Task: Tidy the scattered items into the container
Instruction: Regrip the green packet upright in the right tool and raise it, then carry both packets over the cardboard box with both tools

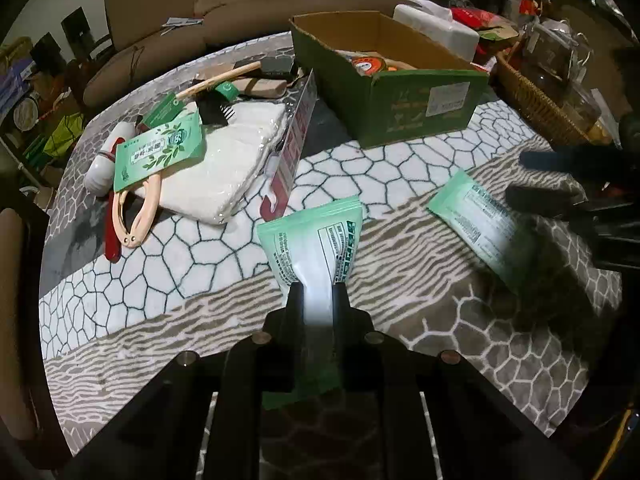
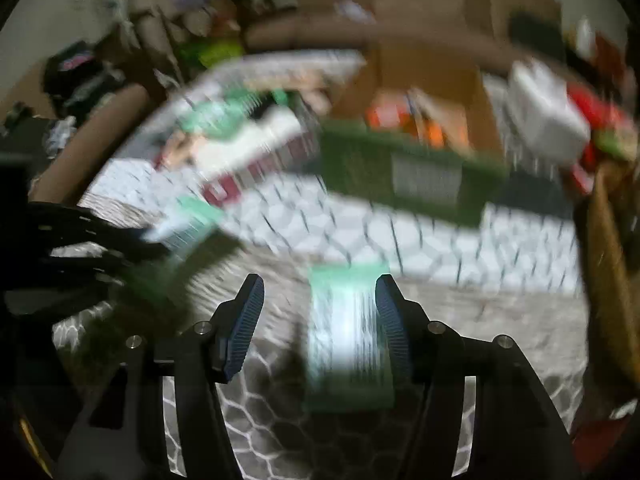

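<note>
Green cardboard box (image 1: 416,108) stands open at the far side of the desk (image 1: 160,272), with orange-printed packets lying inside it. Nearer the camera, a mint-green pouch (image 1: 316,240) is pinched between the narrowed fingers of the left gripper (image 1: 318,292), its printed back facing up and its far end pointing toward the box. A second green pouch (image 1: 476,220) lies flat on the patterned cloth to the right; in the blurred right wrist view this pouch (image 2: 348,340) sits between the fingers of the right gripper (image 2: 320,300), which are spread, the right pad at its edge and the left pad well clear of it. To the left of the box lies a heap of loose things: a folded white cloth in clear wrap (image 1: 224,160), a green card pack (image 1: 160,152) resting on it, a pink looped clip (image 1: 132,216), a white roller (image 1: 106,160), and a red-and-clear long packet (image 1: 292,148). A wicker basket (image 1: 536,100) stands right of the box.
</note>
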Available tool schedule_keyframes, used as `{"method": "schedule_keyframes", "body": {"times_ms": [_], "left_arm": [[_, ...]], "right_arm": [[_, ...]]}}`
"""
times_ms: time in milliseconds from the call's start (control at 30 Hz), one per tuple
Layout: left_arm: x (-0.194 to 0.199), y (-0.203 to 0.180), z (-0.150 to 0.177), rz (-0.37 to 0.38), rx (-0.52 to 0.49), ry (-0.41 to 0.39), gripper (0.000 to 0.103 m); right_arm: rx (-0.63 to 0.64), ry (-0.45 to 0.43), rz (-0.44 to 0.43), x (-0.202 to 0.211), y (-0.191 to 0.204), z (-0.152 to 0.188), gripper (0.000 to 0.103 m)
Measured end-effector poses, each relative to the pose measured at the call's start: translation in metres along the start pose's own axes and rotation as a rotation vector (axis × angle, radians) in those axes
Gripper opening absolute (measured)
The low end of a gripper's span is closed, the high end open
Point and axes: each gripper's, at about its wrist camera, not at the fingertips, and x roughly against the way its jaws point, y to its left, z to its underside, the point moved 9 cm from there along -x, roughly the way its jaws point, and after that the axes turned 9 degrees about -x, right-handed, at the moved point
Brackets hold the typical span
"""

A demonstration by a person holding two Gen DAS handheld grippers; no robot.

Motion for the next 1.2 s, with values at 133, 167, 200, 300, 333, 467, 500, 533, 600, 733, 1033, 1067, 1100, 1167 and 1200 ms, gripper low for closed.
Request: {"method": "schedule_keyframes", "body": {"times_ms": [133, 167, 200, 300, 333, 467, 500, 533, 600, 733, 1033, 1067, 1100, 1167, 1200], "left_arm": [[0.001, 0.0, 0.0, 0.001, -0.005, 0.001, 0.014], [0.002, -0.001, 0.001, 0.001, -0.008, 0.001, 0.014], [0.002, -0.001, 0.001, 0.0, -0.011, 0.003, 0.014], [0.002, -0.001, 0.004, 0.002, -0.016, 0.007, 0.014], [0.002, -0.001, 0.005, 0.002, -0.016, 0.008, 0.014], [0.005, 0.005, 0.008, -0.003, -0.004, 0.007, 0.014], [0.006, 0.007, 0.009, -0.006, 0.001, 0.006, 0.014], [0.007, 0.008, 0.009, -0.007, 0.003, 0.005, 0.014], [0.007, 0.01, 0.01, -0.012, -0.001, 0.008, 0.014], [0.007, 0.011, 0.013, -0.017, -0.005, 0.013, 0.014], [0.006, 0.011, 0.013, -0.025, -0.006, 0.016, 0.014], [0.006, 0.011, 0.013, -0.026, -0.007, 0.017, 0.014], [0.006, 0.01, 0.012, -0.026, -0.008, 0.016, 0.014], [0.007, 0.008, 0.01, -0.025, -0.008, 0.011, 0.014], [0.007, 0.007, 0.009, -0.023, -0.005, 0.005, 0.014]], "right_arm": [[0.011, 0.089, 0.123, -0.033, -0.016, 0.014, 0.055], [0.026, 0.102, 0.129, -0.037, -0.013, 0.016, 0.056], [0.042, 0.114, 0.138, -0.041, -0.01, 0.019, 0.062], [0.092, 0.106, 0.206, -0.048, -0.008, 0.023, 0.085], [0.091, 0.109, 0.21, -0.049, -0.008, 0.023, 0.085], [0.032, 0.192, 0.132, -0.058, -0.006, 0.034, 0.073], [0.03, 0.197, 0.132, -0.058, -0.005, 0.036, 0.069], [0.039, 0.192, 0.131, -0.056, -0.002, 0.037, 0.056], [0.052, 0.179, 0.121, -0.051, 0.004, 0.038, 0.046], [0.095, 0.121, 0.135, -0.037, 0.014, 0.036, 0.032], [0.133, -0.06, 0.113, 0.004, 0.033, 0.009, 0.03], [0.134, -0.097, 0.11, 0.011, 0.037, 0.002, 0.03], [0.134, -0.135, 0.108, 0.019, 0.039, -0.003, 0.03], [0.133, -0.183, 0.102, 0.031, 0.042, -0.011, 0.03], [0.128, -0.207, 0.102, 0.037, 0.042, -0.014, 0.03]]}}
